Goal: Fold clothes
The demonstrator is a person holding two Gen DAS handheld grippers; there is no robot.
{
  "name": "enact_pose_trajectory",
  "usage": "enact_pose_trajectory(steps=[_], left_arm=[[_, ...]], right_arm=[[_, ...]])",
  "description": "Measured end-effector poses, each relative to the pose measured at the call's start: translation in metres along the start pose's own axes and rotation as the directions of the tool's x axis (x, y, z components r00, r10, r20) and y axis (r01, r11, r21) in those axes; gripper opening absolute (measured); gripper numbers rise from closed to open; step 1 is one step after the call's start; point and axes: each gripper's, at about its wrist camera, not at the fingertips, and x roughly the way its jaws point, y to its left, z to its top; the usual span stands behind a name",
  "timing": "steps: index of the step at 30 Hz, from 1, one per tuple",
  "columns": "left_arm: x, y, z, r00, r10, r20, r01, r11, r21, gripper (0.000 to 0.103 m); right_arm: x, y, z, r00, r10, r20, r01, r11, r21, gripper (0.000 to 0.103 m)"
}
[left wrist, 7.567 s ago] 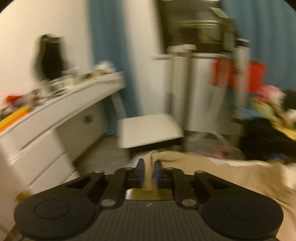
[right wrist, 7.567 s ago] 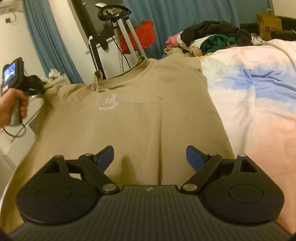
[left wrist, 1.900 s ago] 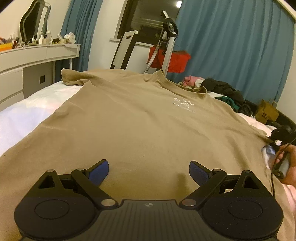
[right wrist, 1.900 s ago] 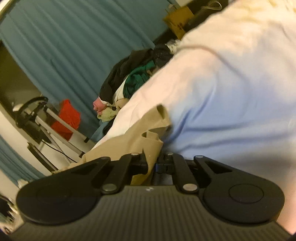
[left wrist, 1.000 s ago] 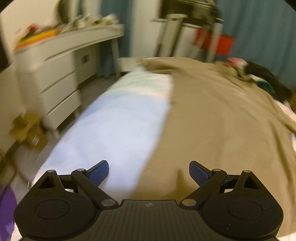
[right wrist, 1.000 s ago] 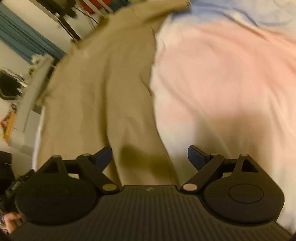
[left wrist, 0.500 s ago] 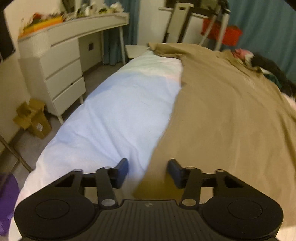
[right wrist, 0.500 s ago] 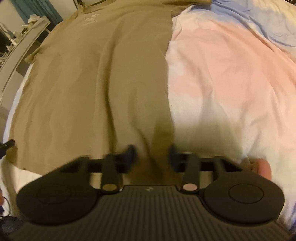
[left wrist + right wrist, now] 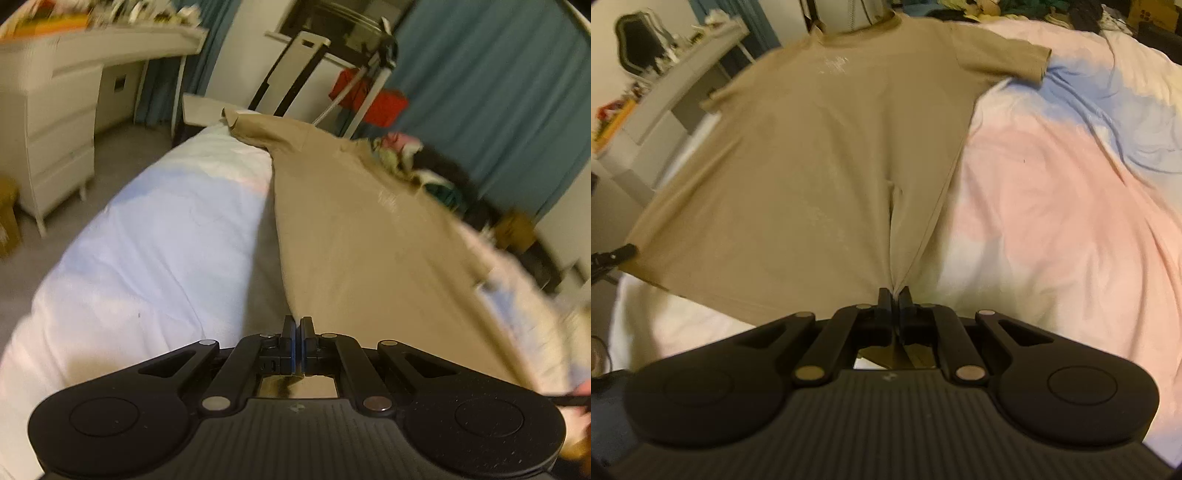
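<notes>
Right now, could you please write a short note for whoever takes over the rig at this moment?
Left tongs: shut on the tan T-shirt at its bottom-left hem corner.
Right tongs: shut on the bottom-right hem corner, fabric bunched at the pinch.
The shirt lies front up on the bed cover, collar far from you, both sleeves spread out.
Done: laid out, both hem corners gripped.
Left: no fold made yet; probably carry the hem up toward the collar, then fold the sides in.

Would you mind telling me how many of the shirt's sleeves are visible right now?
2. On the tan shirt, one sleeve lies spread toward the upper right on the bedding; the other sleeve lies at the left, near the bed's edge.
</notes>
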Motion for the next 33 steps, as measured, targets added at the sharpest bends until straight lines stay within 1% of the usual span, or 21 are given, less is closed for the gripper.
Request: enact_pose_trajectory(steps=[2, 3, 5, 8, 11, 13, 14, 15, 16, 17, 18, 19, 21, 23, 25, 26, 27, 29, 30, 31, 33], left_arm=[[-0.013, 0.006, 0.004, 0.999, -0.050, 0.004, 0.050, 0.997, -0.058, 0.002], [-0.016, 0.011, 0.005, 0.999, -0.046, -0.002, 0.045, 0.996, -0.074, 0.002], [-0.017, 0.015, 0.006, 1.000, -0.006, -0.014, 0.005, 0.997, -0.073, 0.002], [-0.013, 0.026, 0.000, 0.998, 0.046, -0.045, -0.050, 0.995, -0.083, 0.003], [-0.016, 0.029, -0.004, 0.993, 0.096, -0.060, -0.102, 0.991, -0.090, 0.005], [-0.028, 0.023, -0.003, 0.993, 0.108, -0.042, -0.111, 0.991, -0.079, 0.018], [-0.034, 0.019, -0.003, 0.993, 0.113, -0.032, -0.115, 0.991, -0.071, 0.033], [-0.041, 0.010, -0.001, 0.993, 0.117, -0.019, -0.118, 0.991, -0.058, 0.043], [-0.049, 0.001, 0.001, 0.993, 0.119, -0.004, -0.119, 0.992, -0.043, 0.047], [-0.058, -0.009, 0.003, 0.993, 0.121, 0.011, -0.121, 0.992, -0.026, 0.053], [-0.067, -0.021, 0.006, 0.992, 0.124, 0.028, -0.124, 0.992, -0.007, 0.060], [-0.074, -0.033, 0.011, 0.991, 0.126, 0.048, -0.127, 0.992, 0.009, 0.064], [-0.093, -0.063, 0.017, 0.987, 0.131, 0.097, -0.136, 0.990, 0.040, 0.082], [-0.110, -0.090, 0.023, 0.981, 0.133, 0.143, -0.141, 0.989, 0.050, 0.084], [-0.125, -0.120, 0.029, 0.975, 0.134, 0.179, -0.145, 0.988, 0.050, 0.089], [-0.131, -0.136, 0.031, 0.970, 0.137, 0.201, -0.151, 0.987, 0.056, 0.096], [-0.137, -0.151, 0.031, 0.965, 0.139, 0.223, -0.157, 0.985, 0.065, 0.101], [-0.144, -0.179, 0.029, 0.952, 0.140, 0.271, -0.173, 0.980, 0.100, 0.103], [-0.146, -0.192, 0.027, 0.950, 0.137, 0.282, -0.177, 0.977, 0.120, 0.103], [-0.145, -0.204, 0.025, 0.948, 0.134, 0.288, -0.180, 0.974, 0.138, 0.103], [-0.136, -0.228, 0.028, 0.953, 0.128, 0.276, -0.178, 0.970, 0.166, 0.103]], right_arm=[[-0.009, -0.002, 0.000, 1.000, 0.002, 0.002, -0.001, 1.000, -0.014, 0.006], [-0.011, -0.002, -0.001, 1.000, 0.000, -0.001, 0.000, 1.000, -0.022, 0.006], [-0.013, -0.004, -0.004, 1.000, 0.001, -0.012, -0.001, 0.999, -0.032, 0.006], [-0.006, -0.008, -0.012, 0.999, 0.001, -0.037, -0.002, 1.000, -0.013, 0.007], [-0.011, -0.011, -0.012, 1.000, -0.002, -0.031, 0.003, 0.999, 0.046, 0.009], [-0.019, -0.014, -0.012, 0.999, 0.013, -0.038, -0.010, 0.995, 0.095, 0.011], [-0.024, -0.015, -0.012, 0.999, 0.022, -0.037, -0.018, 0.994, 0.110, 0.013], [-0.031, -0.016, -0.011, 0.999, 0.029, -0.021, -0.026, 0.992, 0.123, 0.026], [-0.038, -0.018, -0.010, 0.999, 0.035, -0.004, -0.034, 0.990, 0.136, 0.051], [-0.046, -0.017, -0.009, 0.999, 0.038, 0.019, -0.041, 0.988, 0.148, 0.064], [-0.056, -0.016, -0.006, 0.998, 0.045, 0.054, -0.053, 0.986, 0.158, 0.082], [-0.067, -0.015, -0.003, 0.995, 0.049, 0.089, -0.063, 0.985, 0.163, 0.081], [-0.088, -0.014, 0.004, 0.986, 0.067, 0.154, -0.095, 0.978, 0.185, 0.081], [-0.108, -0.017, 0.013, 0.972, 0.091, 0.215, -0.138, 0.966, 0.220, 0.081], [-0.125, -0.021, 0.026, 0.957, 0.112, 0.266, -0.182, 0.949, 0.257, 0.081], [-0.133, -0.022, 0.032, 0.949, 0.120, 0.293, -0.203, 0.940, 0.273, 0.081], [-0.141, -0.024, 0.039, 0.939, 0.129, 0.319, -0.225, 0.931, 0.287, 0.081], [-0.150, -0.026, 0.049, 0.924, 0.140, 0.354, -0.256, 0.918, 0.303, 0.082], [-0.151, -0.027, 0.055, 0.918, 0.154, 0.364, -0.273, 0.913, 0.303, 0.082], [-0.153, -0.028, 0.060, 0.912, 0.167, 0.374, -0.291, 0.907, 0.303, 0.082], [-0.153, -0.031, 0.069, 0.907, 0.170, 0.384, -0.299, 0.903, 0.308, 0.082]])
